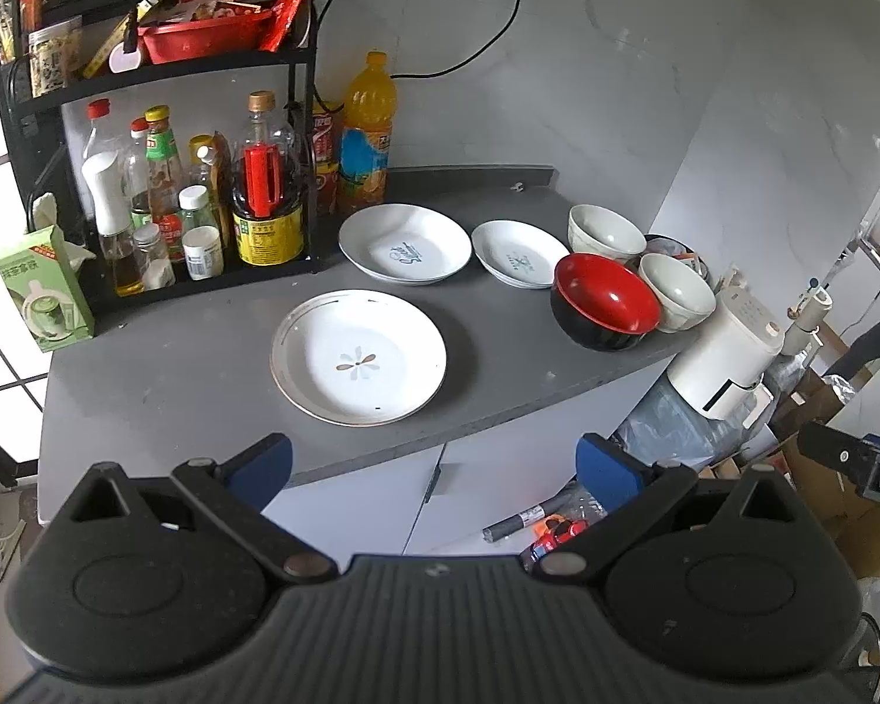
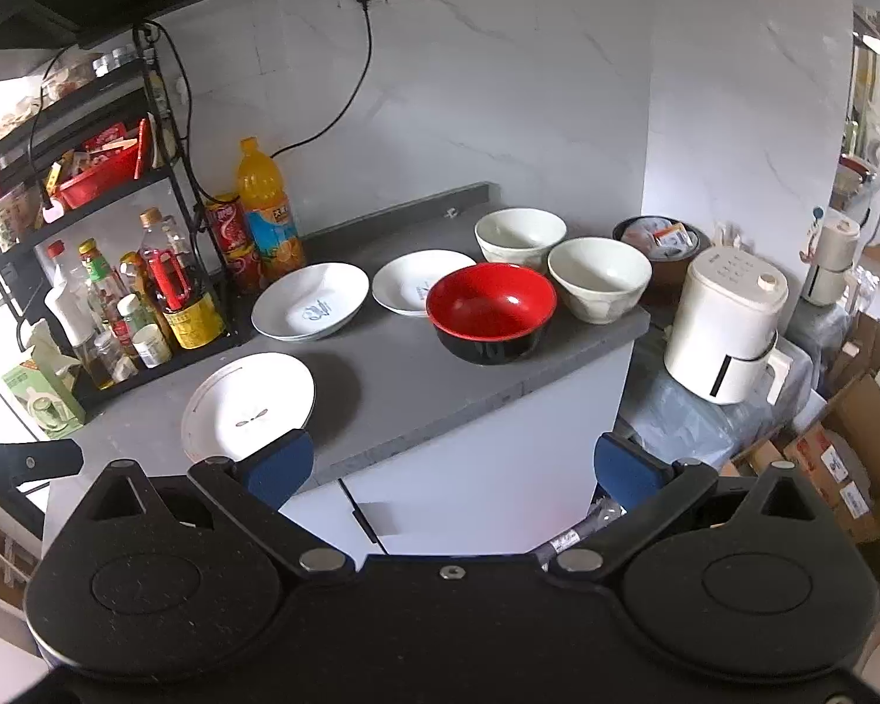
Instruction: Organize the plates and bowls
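Observation:
Three white plates lie on the grey counter: a flower-patterned plate nearest, a large plate behind it, and a small plate to the right. A red-and-black bowl sits at the right end beside two white bowls. My left gripper hangs open in front of the counter edge, below the flower plate. My right gripper is open too, off the counter's front edge, holding nothing.
A black rack of sauce bottles, an orange juice bottle and a green box crowd the counter's left and back. A white appliance and cardboard boxes stand lower at the right. A cable runs down the wall.

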`<state>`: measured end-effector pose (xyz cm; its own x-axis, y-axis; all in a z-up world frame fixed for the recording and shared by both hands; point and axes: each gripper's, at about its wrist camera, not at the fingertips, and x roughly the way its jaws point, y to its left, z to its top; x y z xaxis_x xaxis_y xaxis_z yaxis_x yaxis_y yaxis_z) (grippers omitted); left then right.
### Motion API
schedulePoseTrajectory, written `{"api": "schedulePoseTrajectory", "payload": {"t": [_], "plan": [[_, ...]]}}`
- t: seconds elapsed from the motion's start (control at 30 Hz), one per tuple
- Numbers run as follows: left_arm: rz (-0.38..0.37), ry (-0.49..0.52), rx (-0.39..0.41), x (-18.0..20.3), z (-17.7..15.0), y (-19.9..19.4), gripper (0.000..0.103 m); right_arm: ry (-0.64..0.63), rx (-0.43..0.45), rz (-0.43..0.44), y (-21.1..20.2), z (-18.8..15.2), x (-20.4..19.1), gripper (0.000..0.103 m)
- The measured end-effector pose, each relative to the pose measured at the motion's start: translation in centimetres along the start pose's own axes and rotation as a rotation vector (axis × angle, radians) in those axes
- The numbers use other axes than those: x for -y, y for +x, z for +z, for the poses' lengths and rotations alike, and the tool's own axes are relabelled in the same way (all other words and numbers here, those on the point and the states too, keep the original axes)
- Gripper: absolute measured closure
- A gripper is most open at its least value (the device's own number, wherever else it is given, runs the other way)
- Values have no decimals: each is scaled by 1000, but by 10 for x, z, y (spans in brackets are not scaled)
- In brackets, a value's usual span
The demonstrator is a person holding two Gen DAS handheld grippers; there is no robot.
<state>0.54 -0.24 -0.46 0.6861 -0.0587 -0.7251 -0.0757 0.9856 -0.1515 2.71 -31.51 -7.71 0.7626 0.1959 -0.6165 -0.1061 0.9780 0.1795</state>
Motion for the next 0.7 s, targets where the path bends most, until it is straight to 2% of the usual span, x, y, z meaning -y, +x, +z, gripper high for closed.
{"api": "schedulePoseTrajectory", "payload": {"t": [0.43,0.7], "plan": [[-29,3,-16,6,-1,3,1,-21,-23,2,-8,-4,-6,0],[-4,17,-23,3,0,7,1,-18,-19,-2,-3,-5,-10,0]]}}
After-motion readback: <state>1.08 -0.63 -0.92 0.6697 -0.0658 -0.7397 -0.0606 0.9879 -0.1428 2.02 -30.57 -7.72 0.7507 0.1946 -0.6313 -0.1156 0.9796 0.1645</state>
